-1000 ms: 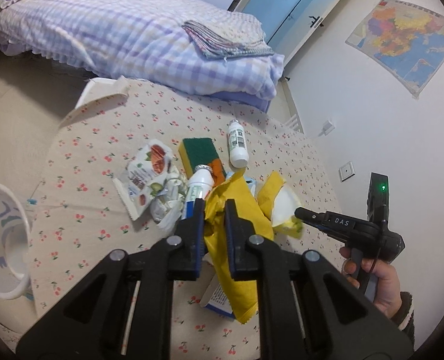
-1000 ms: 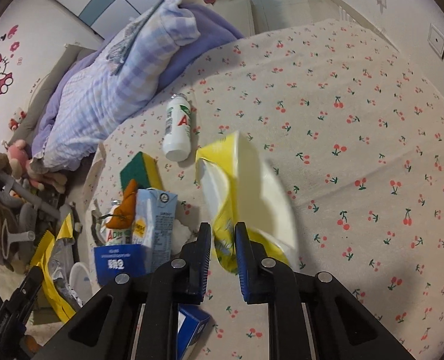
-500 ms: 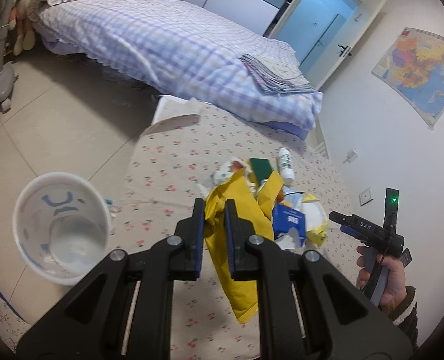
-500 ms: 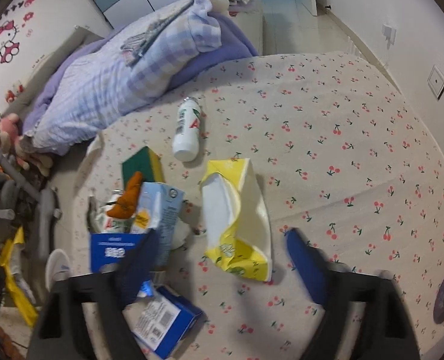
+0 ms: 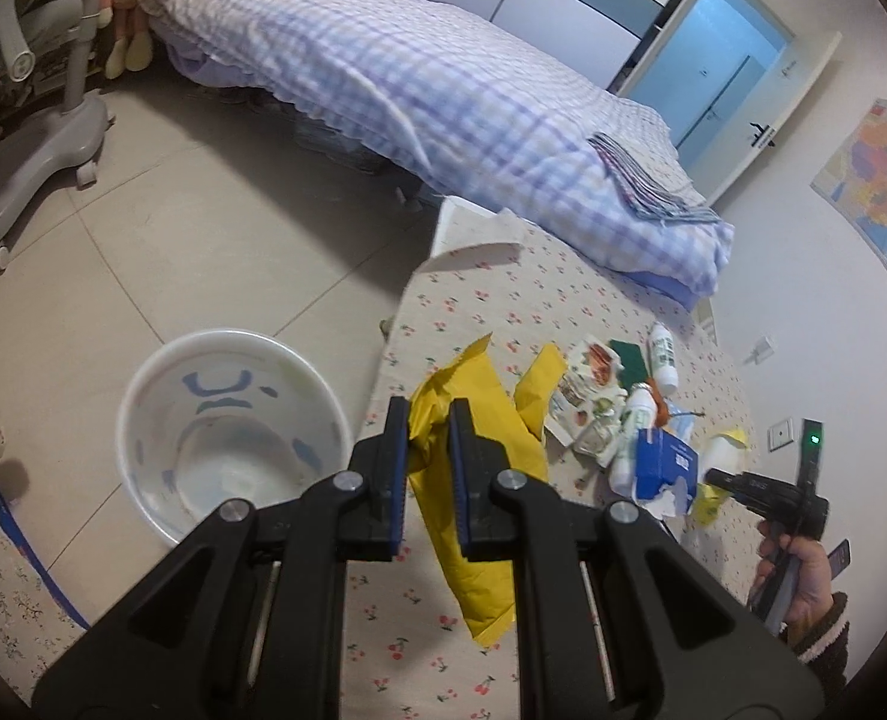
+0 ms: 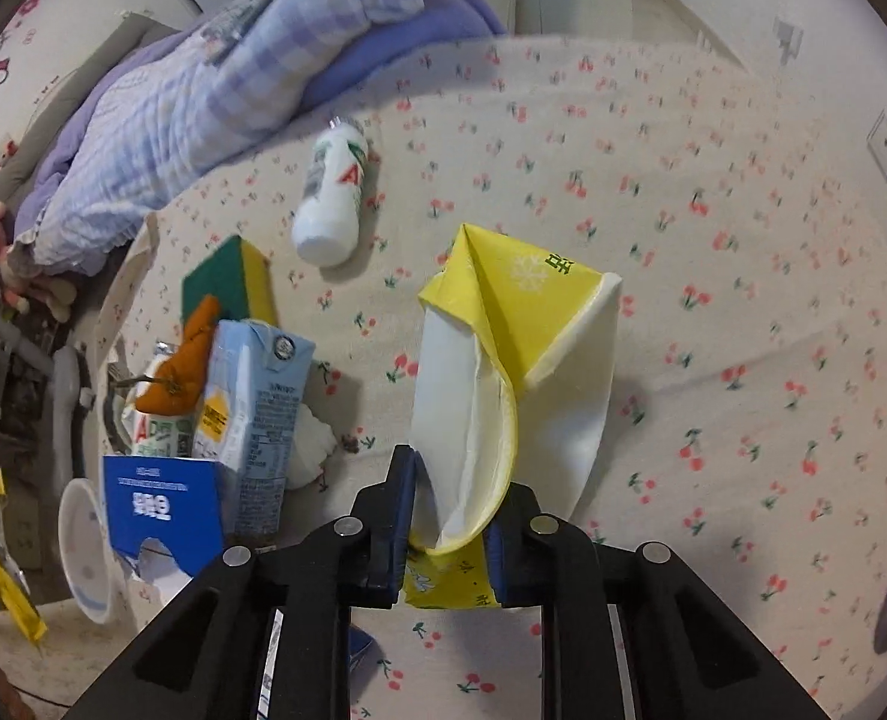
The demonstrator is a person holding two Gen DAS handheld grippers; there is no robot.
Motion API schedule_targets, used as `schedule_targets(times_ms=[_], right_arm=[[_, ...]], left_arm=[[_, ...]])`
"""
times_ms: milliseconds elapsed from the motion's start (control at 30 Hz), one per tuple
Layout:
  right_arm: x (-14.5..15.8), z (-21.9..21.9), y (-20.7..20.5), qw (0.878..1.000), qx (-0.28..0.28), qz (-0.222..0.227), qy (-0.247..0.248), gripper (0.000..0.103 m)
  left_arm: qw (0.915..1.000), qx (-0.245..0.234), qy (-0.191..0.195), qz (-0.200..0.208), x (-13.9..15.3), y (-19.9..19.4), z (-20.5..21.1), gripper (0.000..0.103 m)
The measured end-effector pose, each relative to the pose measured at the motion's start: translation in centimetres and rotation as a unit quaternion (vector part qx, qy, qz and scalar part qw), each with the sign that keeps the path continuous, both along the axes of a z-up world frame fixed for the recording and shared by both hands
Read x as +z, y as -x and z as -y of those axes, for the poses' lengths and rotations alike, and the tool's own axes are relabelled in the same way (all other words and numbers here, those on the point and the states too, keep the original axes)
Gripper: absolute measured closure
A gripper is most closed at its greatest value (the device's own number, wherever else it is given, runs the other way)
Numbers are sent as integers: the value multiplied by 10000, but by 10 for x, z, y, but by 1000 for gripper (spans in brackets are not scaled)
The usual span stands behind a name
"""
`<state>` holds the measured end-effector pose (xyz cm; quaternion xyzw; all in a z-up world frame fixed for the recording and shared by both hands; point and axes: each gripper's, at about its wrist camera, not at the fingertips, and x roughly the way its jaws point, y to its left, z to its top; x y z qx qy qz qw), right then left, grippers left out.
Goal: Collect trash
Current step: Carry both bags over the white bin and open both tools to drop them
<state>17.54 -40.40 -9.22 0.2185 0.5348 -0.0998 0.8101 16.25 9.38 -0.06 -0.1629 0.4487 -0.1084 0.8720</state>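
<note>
My left gripper (image 5: 430, 426) is shut on a crumpled yellow wrapper (image 5: 473, 480) and holds it in the air at the table's left edge, just right of the white bin (image 5: 233, 432) on the floor. My right gripper (image 6: 452, 501) is closed around the near end of a yellow and white tissue pack (image 6: 515, 372) lying on the cherry tablecloth (image 6: 713, 240). The same pack shows small in the left wrist view (image 5: 720, 450), beside my right gripper's body.
On the table lie a white bottle (image 6: 332, 198), a green-yellow sponge (image 6: 230, 279), a light blue carton (image 6: 257, 408), a dark blue box (image 6: 155, 507), an orange scrap (image 6: 182, 360) and a snack wrapper (image 5: 593, 366). A bed (image 5: 413, 102) stands behind.
My left gripper carried the yellow wrapper left, off the pile toward the bin. My right gripper opened, then closed again on the tissue pack's near end.
</note>
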Motion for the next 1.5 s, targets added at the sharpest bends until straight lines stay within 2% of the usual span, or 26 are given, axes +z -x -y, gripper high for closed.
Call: schedule_targets(times_ms=[167, 300, 600, 633, 700, 733, 767, 900, 1000, 1200, 1367, 1500], right_arm=[[41, 0, 15, 9981, 43, 591, -194, 83], [75, -20, 23, 9932, 311, 1083, -289, 83], [111, -135, 15, 9753, 1495, 1605, -261, 82], [112, -148, 15, 9731, 1611, 1624, -273, 82], [109, -178, 11, 9681, 1890, 1617, -318, 82], [107, -193, 8, 9658, 2024, 1586, -341, 82], [103, -209, 6, 9635, 2163, 1535, -359, 82], [83, -265, -8, 9560, 2608, 1285, -384, 82], [65, -305, -21, 9509, 2859, 1074, -490, 82], [30, -370, -43, 9448, 3132, 743, -610, 82], [9, -403, -52, 9398, 3280, 611, -745, 82], [-2, -421, -57, 9354, 3380, 580, -856, 78]], left_arm=[[9989, 412, -200, 34, -5, -6, -29, 89], [9970, 655, -408, -31, -15, -12, -49, 89], [9897, 1084, -902, -236, -38, -19, -83, 88], [9884, 1132, -984, -249, -38, -19, -85, 84], [9854, 1159, -1207, -304, -37, -17, -88, 56], [9831, 1197, -1350, -307, -36, -15, -88, 26], [9797, 1262, -1536, -264, -35, -12, -91, 12], [9707, 1262, -2035, -183, -32, 2, -103, 10], [9670, 1324, -2148, -352, -41, 13, -121, 6], [9603, 1551, -2223, -668, -59, 30, -155, 5], [9574, 1625, -2210, -901, -70, 31, -171, 5], [9579, 1764, -2077, -901, -65, 31, -180, 5]])
